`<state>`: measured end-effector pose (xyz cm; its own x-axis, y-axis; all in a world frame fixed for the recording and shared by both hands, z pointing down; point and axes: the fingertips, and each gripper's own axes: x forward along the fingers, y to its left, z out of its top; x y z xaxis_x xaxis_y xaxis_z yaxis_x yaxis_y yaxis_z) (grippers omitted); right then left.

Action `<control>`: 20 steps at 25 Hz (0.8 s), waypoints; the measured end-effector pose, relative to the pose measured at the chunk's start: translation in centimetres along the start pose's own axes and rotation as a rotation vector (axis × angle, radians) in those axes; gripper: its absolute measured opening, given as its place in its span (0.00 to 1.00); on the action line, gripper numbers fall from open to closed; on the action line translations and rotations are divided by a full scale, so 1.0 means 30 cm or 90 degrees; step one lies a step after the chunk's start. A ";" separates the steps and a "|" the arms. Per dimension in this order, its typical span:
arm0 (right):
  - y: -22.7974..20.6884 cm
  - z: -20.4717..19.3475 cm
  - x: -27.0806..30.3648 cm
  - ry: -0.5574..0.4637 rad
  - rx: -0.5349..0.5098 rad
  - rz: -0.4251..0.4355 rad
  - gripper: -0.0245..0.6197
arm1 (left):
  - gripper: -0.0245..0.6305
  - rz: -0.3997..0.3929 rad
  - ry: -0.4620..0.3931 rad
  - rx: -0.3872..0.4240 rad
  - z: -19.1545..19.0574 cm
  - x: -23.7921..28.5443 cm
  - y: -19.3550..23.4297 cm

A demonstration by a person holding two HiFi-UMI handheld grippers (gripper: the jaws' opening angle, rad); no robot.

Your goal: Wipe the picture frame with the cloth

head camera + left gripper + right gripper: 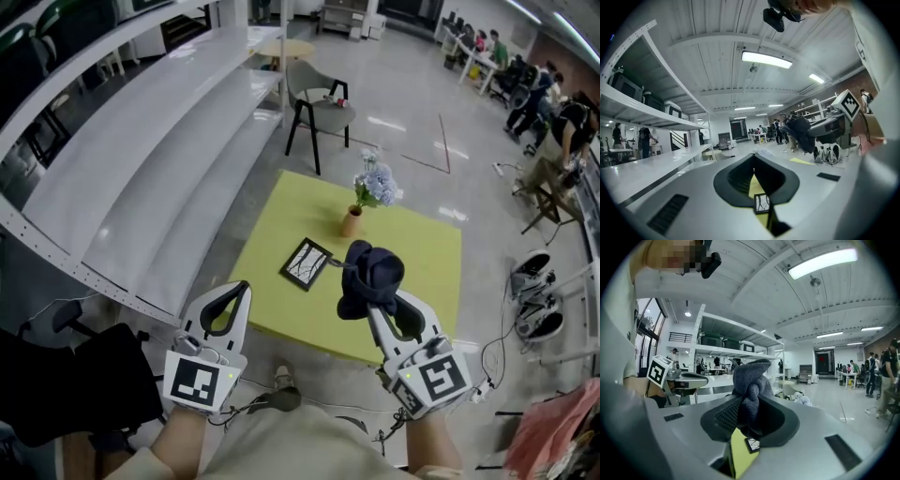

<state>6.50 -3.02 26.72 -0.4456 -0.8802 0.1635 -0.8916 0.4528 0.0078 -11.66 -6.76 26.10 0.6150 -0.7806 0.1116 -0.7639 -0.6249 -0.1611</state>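
Observation:
A black picture frame (306,263) lies flat on the yellow-green table (422,272), near its front left part. My right gripper (374,293) is held above the table's front edge and is shut on a bunched dark blue cloth (368,276), which hides the fingertips. In the right gripper view the cloth (750,389) stands up between the jaws, with the frame (752,444) far below. My left gripper (241,288) hovers left of the table's front corner, shut with nothing in it. Its own view shows the frame (762,203) through the gap under the tips (753,157).
A small vase with pale blue flowers (371,190) stands on the table just behind the frame. A grey chair (322,101) stands beyond the table. White shelving (141,159) runs along the left, with a black office chair (75,375) at lower left. Shoes (534,300) lie right.

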 end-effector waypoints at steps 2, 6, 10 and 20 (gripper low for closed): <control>-0.011 0.011 0.064 0.003 0.004 -0.007 0.19 | 0.05 -0.011 0.004 -0.005 -0.011 0.036 0.046; -0.039 0.013 0.148 0.013 0.013 -0.017 0.19 | 0.05 -0.024 0.014 -0.020 -0.046 0.092 0.099; -0.044 -0.026 0.225 0.029 0.005 -0.017 0.19 | 0.05 -0.033 0.007 -0.021 -0.098 0.148 0.142; -0.129 -0.072 0.315 0.053 0.011 -0.011 0.19 | 0.05 -0.034 0.023 -0.021 -0.139 0.248 0.171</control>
<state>5.94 -12.78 30.37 -0.4221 -0.8730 0.2444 -0.9009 0.4339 -0.0060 -11.81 -15.82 30.21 0.6485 -0.7454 0.1546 -0.7363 -0.6657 -0.1214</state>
